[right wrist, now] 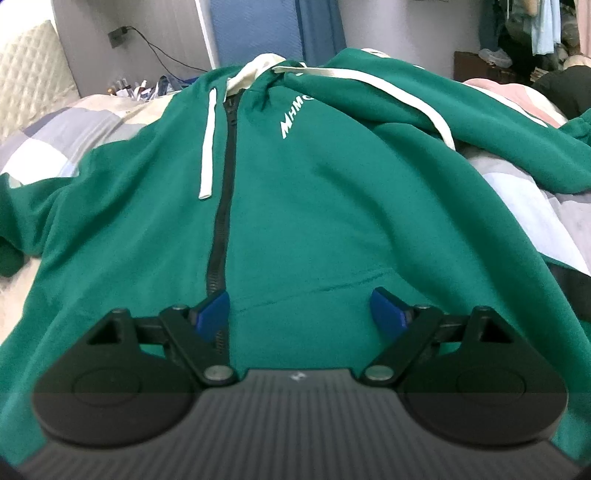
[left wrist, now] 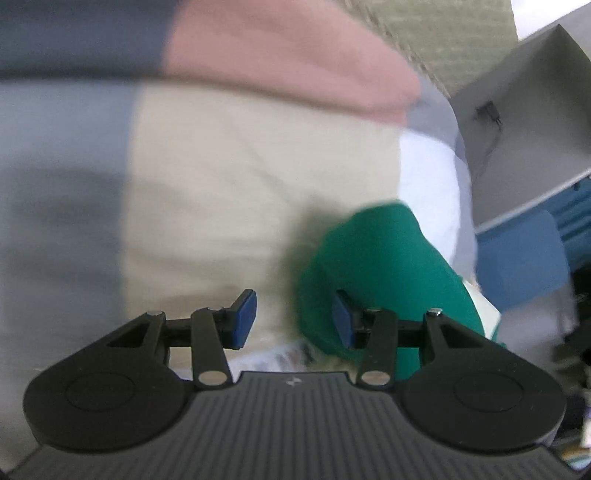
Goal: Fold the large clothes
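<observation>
A green zip-up hoodie (right wrist: pixel 314 206) lies front side up on the bed, with a black zipper (right wrist: pixel 225 184), white drawstrings (right wrist: pixel 208 140) and white lettering on the chest. My right gripper (right wrist: pixel 300 310) hovers over its lower front, jaws wide open and nothing between the pads. In the blurred left wrist view, a green sleeve end (left wrist: pixel 380 258) lies bunched on the patchwork bed cover (left wrist: pixel 240 177). My left gripper (left wrist: pixel 293 319) is open, its right pad (left wrist: pixel 341 321) at the sleeve's edge, with only bedding showing between the pads.
The bed cover (right wrist: pixel 55 125) has beige, grey, white and pink patches. A quilted headboard (right wrist: pixel 26 62) and a grey wall with a socket and cable (right wrist: pixel 118 35) stand beyond. Hanging clothes and clutter (right wrist: pixel 535 29) fill the far right. A blue panel (left wrist: pixel 517 258) is beside the bed.
</observation>
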`<control>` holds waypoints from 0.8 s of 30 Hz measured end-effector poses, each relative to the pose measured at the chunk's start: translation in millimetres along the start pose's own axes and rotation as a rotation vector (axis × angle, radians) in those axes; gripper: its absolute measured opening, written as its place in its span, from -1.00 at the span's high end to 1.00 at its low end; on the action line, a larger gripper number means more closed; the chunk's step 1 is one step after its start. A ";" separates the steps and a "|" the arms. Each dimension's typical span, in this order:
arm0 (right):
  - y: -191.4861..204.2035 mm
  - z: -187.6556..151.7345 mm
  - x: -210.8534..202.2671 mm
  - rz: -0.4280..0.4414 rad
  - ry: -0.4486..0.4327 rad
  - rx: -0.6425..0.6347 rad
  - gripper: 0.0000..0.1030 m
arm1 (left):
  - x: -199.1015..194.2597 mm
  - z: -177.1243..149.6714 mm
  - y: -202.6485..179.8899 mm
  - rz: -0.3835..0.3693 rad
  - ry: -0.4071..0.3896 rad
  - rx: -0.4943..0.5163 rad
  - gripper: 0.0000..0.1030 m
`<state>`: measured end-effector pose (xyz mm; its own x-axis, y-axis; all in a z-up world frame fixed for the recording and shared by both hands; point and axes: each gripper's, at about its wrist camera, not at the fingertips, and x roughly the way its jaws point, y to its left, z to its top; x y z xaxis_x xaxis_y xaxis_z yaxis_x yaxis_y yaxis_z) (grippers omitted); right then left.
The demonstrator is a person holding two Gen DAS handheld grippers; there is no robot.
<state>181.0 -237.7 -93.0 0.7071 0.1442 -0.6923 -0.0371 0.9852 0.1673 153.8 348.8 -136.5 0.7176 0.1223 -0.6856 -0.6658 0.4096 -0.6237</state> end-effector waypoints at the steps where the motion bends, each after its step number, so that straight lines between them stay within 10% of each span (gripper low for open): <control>1: 0.3 0.4 0.9 -0.001 0.001 0.001 -0.68 | 8.5 -0.8 -4.3 -0.015 0.029 0.012 0.01; 16: 11.8 -3.8 10.8 -0.058 -0.019 -0.104 -0.68 | 74.5 -12.2 -43.6 -0.014 0.059 0.020 -0.23; 24: 15.2 -2.9 14.0 -0.064 -0.021 -0.122 -0.73 | 61.1 -20.0 -62.7 0.120 0.020 0.195 0.44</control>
<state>188.2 -220.4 -102.2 0.7254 0.0797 -0.6837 -0.0763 0.9965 0.0353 235.4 312.4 -146.8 0.6302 0.1638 -0.7590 -0.6927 0.5601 -0.4544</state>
